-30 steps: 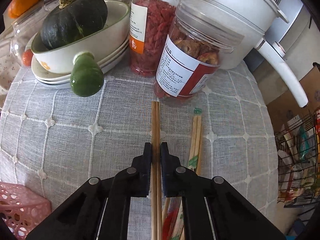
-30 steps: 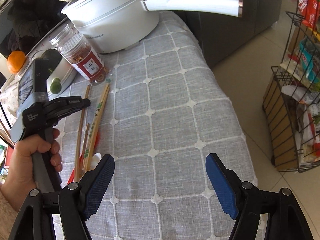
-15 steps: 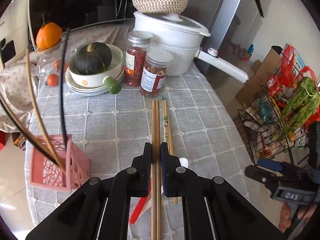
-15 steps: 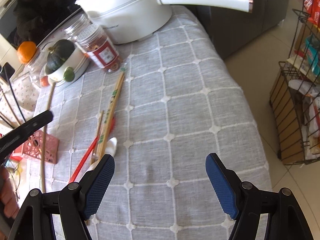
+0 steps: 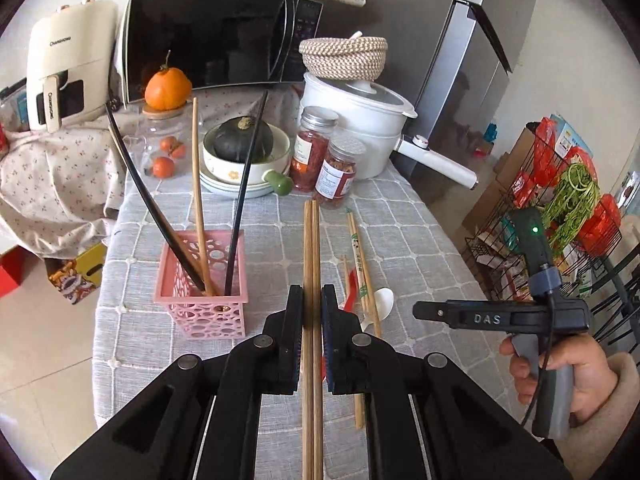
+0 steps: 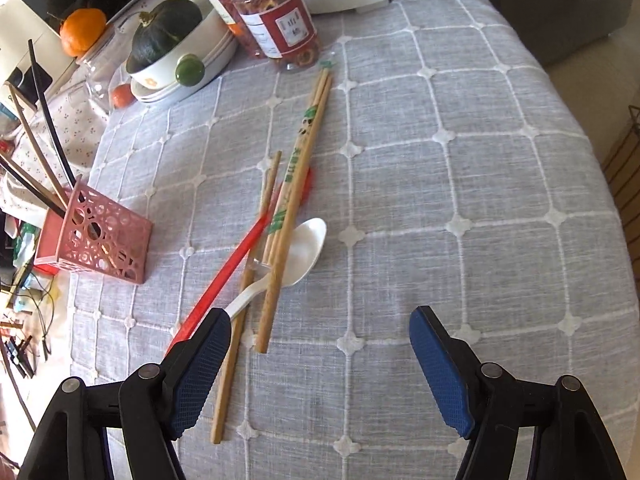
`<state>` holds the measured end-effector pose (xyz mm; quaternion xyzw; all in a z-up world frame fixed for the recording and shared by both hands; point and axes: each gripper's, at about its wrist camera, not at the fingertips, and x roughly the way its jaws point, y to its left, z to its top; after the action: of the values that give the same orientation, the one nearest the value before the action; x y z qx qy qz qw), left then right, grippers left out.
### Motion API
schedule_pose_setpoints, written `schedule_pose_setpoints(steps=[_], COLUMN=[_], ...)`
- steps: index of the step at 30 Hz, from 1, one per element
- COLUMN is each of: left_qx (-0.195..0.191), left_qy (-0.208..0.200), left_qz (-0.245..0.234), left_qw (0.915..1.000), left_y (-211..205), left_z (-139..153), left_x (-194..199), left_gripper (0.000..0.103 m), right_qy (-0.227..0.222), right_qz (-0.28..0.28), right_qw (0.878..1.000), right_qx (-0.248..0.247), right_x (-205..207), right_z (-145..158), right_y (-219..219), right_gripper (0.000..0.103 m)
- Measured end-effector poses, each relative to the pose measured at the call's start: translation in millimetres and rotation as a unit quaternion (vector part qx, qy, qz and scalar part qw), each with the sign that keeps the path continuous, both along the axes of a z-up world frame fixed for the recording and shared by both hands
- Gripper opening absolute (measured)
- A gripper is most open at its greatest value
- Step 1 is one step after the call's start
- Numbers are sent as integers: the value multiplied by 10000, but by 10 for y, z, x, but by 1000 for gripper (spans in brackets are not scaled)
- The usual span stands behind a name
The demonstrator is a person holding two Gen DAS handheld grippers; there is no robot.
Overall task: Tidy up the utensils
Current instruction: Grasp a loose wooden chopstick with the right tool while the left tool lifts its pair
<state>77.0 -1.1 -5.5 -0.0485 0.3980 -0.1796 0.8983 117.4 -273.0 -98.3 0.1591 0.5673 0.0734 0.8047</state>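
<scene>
My left gripper (image 5: 312, 300) is shut on a pair of brown wooden chopsticks (image 5: 311, 248), held level above the table, to the right of the pink perforated holder (image 5: 200, 300). The holder (image 6: 96, 236) has several chopsticks standing in it. On the cloth lie loose wooden chopsticks (image 6: 296, 184), a red utensil (image 6: 228, 272) and a white plastic spoon (image 6: 296, 252). My right gripper (image 6: 320, 360) is open and empty, low over the cloth just in front of that pile; it also shows in the left wrist view (image 5: 500, 316).
At the back stand two jars (image 5: 338, 172), a bowl with a dark squash (image 5: 244, 148), a white pot (image 5: 360, 120) with a long handle, and a microwave (image 5: 216, 36). A wire rack (image 5: 560, 200) stands off the table's right edge.
My left gripper has risen and pulled back with the chopsticks, bringing the pink holder into view. My right gripper has moved down and forward toward the utensil pile.
</scene>
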Motion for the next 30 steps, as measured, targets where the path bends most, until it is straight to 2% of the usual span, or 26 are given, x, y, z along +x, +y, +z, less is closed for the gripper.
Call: schedule_pose_setpoints(steps=[4, 7, 10, 15, 22, 24, 25, 26, 30], left_qx=[-123, -186, -90, -32, -105, -105, -105, -117, -162], left_qy=[-29, -51, -115, -16, 92, 118, 138, 160, 205], left_qz=[39, 83, 78, 19, 87, 115, 132, 154, 155], left_qw=[9999, 9998, 9999, 10000, 9999, 9998, 9998, 9997, 9995], left_y=[92, 168, 201, 248, 353, 374, 382, 390, 385], left_z=[43, 61, 52, -19, -67, -76, -83, -94, -108], left_x=[17, 48, 70, 137, 176, 191, 200, 211, 228], left_gripper=[9, 9, 9, 9, 9, 9, 9, 9, 9], right_qy=[-156, -52, -37, 115, 241, 287, 318, 357, 422], right_qz=[-245, -414, -438, -623, -630, -598, -561, -501, -336], right_qw=[9994, 9984, 9989, 9967, 9971, 9978, 9977, 9972, 9938], right_qx=[195, 378, 187, 499, 366, 64, -185, -415, -972], right_x=[249, 529, 784, 1081, 1321, 1363, 1387, 1410, 1413], right_z=[-3, -120, -252, -487, -622, -636, -629, -621, -586], right_y=[-58, -92, -82, -113, 5, 77, 123, 174, 342], right_gripper=[47, 32, 22, 19, 19, 16, 8, 6, 4])
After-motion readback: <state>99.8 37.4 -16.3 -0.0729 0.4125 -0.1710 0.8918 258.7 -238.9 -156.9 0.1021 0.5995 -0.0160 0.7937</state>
